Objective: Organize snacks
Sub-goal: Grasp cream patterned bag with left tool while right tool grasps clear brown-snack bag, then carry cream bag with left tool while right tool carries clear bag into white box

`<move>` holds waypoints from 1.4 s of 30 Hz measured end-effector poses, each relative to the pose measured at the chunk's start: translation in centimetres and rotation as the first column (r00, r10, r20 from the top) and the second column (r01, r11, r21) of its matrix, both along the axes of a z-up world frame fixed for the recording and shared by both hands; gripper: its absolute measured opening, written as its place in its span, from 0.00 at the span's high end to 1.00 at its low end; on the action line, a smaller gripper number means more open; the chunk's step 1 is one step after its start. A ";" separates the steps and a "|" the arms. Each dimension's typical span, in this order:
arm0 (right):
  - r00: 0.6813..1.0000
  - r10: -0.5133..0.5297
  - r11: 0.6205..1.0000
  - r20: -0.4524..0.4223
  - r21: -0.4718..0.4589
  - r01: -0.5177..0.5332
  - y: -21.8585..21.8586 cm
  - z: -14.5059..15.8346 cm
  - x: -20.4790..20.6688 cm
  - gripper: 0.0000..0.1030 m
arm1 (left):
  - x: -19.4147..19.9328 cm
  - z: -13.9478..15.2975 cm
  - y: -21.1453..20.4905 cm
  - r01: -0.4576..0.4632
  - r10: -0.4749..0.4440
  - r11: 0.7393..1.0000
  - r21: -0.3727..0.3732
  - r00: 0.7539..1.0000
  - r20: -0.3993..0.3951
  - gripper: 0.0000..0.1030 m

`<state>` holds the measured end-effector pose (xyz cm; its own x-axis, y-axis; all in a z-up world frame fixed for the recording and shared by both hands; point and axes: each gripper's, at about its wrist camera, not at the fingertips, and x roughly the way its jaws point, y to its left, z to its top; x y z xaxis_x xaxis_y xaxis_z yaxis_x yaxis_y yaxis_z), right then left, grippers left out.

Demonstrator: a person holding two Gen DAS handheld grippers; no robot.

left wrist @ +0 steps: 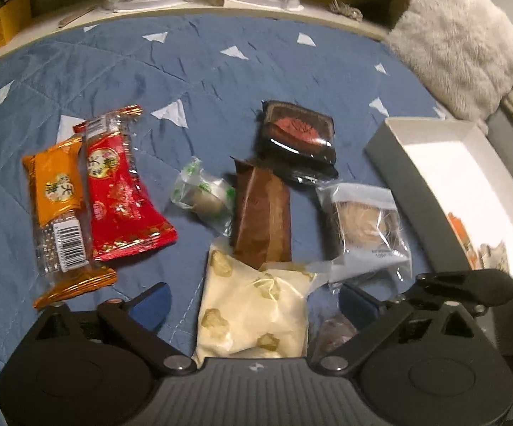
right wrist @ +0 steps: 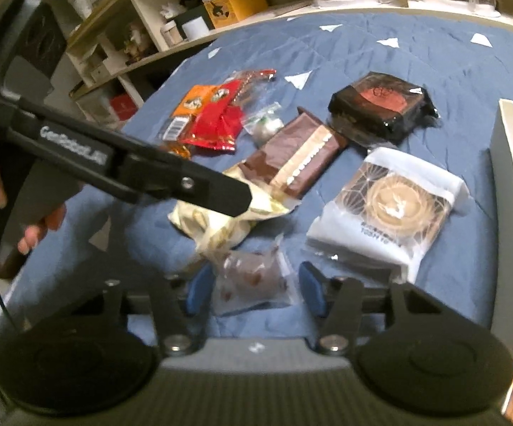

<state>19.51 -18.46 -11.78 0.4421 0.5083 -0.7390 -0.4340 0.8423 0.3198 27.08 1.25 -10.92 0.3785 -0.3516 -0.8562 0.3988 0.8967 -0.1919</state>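
Observation:
Several wrapped snacks lie on a blue quilt (left wrist: 220,81). My left gripper (left wrist: 256,303) is open, its blue pads (left wrist: 153,301) on either side of a cream packet (left wrist: 252,312) with olive prints, without touching it. One black finger (right wrist: 220,191) of it crosses the right wrist view above that cream packet (right wrist: 217,223). My right gripper (right wrist: 252,293) stands over a small clear packet (right wrist: 252,282) holding something brown. Its blue pads (right wrist: 311,293) flank the wrapper closely, with a thin gap showing on the right. That small packet (left wrist: 334,333) also peeks out beside the left gripper's right finger.
An orange packet (left wrist: 57,191), a red packet (left wrist: 121,195), a green-white sweet (left wrist: 203,198), a brown bar (left wrist: 261,216), a black pack with a red top (left wrist: 299,135) and a clear pastry bag (left wrist: 366,223) lie around. An open white box (left wrist: 469,184) sits right, below a fluffy cushion (left wrist: 458,46).

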 end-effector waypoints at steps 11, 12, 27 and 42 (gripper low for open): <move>0.999 -0.019 0.998 -0.050 -0.069 0.016 -0.6 0.7 -1.7 0.55 | 0.0 -1.4 -1.4 0.013 -0.017 0.993 0.114 0.999 0.034 0.28; 0.998 -0.027 0.997 -0.056 -0.069 0.023 -0.8 0.7 -1.9 0.55 | 0.0 -1.3 -1.4 0.008 -0.012 0.994 0.113 0.999 0.037 0.29; 0.989 -0.122 0.992 -0.087 -0.050 0.118 -2.4 0.9 -2.1 0.56 | -1.8 -0.6 -1.4 -0.020 0.019 0.994 0.104 1.000 0.005 0.49; 0.976 -0.214 0.977 0.044 0.002 0.214 -4.9 5.6 -3.5 0.56 | -7.1 5.7 -0.8 -0.163 0.162 0.987 -0.013 0.967 0.197 0.49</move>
<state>16.02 -23.40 -6.18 0.5725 0.3963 -0.7178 -0.2574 0.9180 0.3016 20.02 0.47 -5.19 0.5918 -0.2692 -0.7598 0.2777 0.9530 -0.1214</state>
